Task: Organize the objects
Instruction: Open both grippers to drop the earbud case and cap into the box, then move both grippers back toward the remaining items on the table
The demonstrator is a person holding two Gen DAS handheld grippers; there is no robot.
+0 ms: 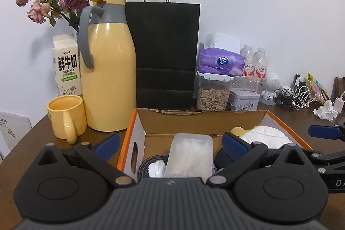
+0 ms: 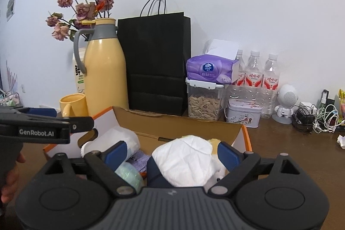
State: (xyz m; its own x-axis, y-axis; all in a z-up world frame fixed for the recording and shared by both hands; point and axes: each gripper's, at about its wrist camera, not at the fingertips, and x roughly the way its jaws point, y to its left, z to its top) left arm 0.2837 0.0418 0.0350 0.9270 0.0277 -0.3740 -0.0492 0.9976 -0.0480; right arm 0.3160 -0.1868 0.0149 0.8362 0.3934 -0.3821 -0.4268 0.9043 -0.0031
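Brown table [image 2: 301,154]: open cardboard box [image 2: 172,124], orange-edged, crammed full.

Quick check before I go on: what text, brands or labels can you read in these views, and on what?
"鲜牛奶 FRESH MILK": milk carton
"Vinda": purple tissue pack
"GenRobot.AI": left gripper, side
"DA", cut off: right gripper, side
Water bottles: red labels too blurred
Carton's green strip: too small
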